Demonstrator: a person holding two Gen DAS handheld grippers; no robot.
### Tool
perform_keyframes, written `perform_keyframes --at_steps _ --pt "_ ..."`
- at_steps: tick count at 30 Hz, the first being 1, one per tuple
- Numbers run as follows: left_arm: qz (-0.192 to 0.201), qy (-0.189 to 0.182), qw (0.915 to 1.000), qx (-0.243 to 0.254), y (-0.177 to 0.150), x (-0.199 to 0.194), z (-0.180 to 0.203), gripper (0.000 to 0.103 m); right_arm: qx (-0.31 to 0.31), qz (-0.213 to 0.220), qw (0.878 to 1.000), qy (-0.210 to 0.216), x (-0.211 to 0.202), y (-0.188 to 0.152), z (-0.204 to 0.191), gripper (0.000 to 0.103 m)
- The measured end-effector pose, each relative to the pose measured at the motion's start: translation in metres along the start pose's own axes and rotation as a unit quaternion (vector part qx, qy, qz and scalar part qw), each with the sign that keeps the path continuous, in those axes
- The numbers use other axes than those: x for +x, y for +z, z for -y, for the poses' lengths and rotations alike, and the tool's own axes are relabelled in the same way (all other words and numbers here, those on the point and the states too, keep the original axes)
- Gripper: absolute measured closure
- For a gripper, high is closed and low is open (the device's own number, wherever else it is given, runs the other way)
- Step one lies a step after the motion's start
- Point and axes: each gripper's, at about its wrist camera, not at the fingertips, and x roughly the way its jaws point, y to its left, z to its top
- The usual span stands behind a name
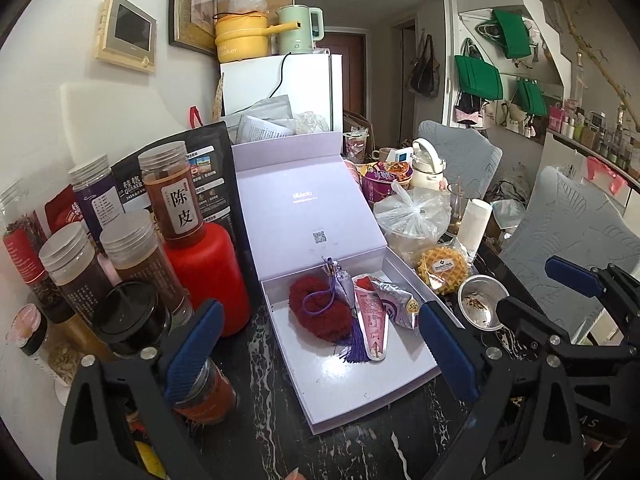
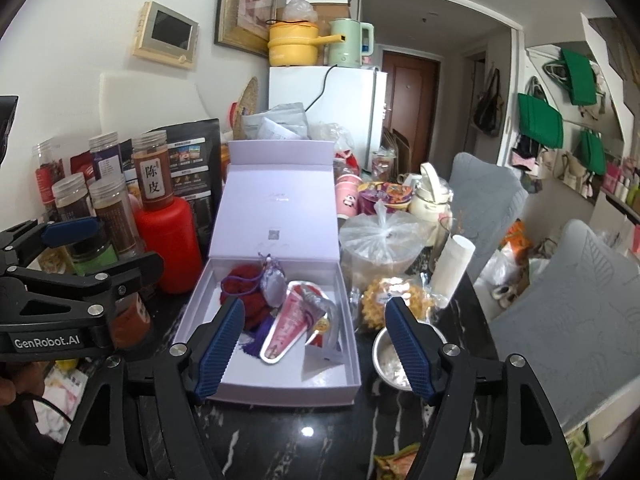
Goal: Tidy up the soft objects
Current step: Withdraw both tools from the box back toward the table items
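An open lilac box (image 1: 356, 396) (image 2: 276, 390) lies on the dark marble table with its lid up. Inside it lie a red fluffy scrunchie (image 1: 320, 312) (image 2: 244, 284), a purple tasselled sachet (image 1: 346, 292) (image 2: 274, 284), a pink cone-shaped packet (image 1: 370, 320) (image 2: 286, 328) and a silver snack packet (image 1: 396, 300) (image 2: 320, 308). My left gripper (image 1: 320, 356) is open and empty just in front of the box. My right gripper (image 2: 314, 350) is open and empty above the box's near edge. The right gripper also shows in the left wrist view (image 1: 576, 280), and the left one in the right wrist view (image 2: 72, 228).
Jars (image 1: 68, 264) and a red bottle (image 1: 204, 272) crowd the left of the box. A metal bowl (image 1: 482, 304) (image 2: 392, 360), a wrapped waffle (image 1: 442, 268) (image 2: 384, 300), a plastic bag (image 1: 416, 216) and cups stand to its right. Grey chairs (image 2: 560, 320) are further right.
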Motion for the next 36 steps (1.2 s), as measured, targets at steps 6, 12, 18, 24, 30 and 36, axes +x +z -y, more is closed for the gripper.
perform_keyframes --at_steps 6,12,18,24,30,36 --pt "0.001 -0.004 1.0000 0.003 -0.013 -0.015 0.000 0.004 0.006 0.002 1.000 0.003 -0.013 -0.012 -0.003 0.026" --pt "-0.006 -0.009 0.9999 0.001 -0.029 -0.023 0.001 0.004 0.008 0.003 1.000 0.001 -0.024 -0.024 -0.006 0.025" --pt "-0.009 -0.018 0.9998 0.007 -0.043 -0.031 0.004 0.004 0.019 0.000 1.000 -0.003 -0.037 -0.042 -0.007 0.024" --pt "-0.011 -0.028 0.9994 0.017 -0.057 -0.039 0.012 0.004 0.029 -0.006 0.999 -0.019 -0.051 -0.060 -0.002 0.024" --pt "-0.005 -0.064 0.9975 0.031 -0.068 -0.047 0.027 0.004 0.041 -0.011 0.998 -0.040 -0.068 -0.078 0.008 0.024" --pt "-0.010 -0.091 0.9946 0.050 -0.076 -0.050 0.048 0.004 0.058 -0.019 0.997 -0.056 -0.082 -0.097 0.020 0.024"
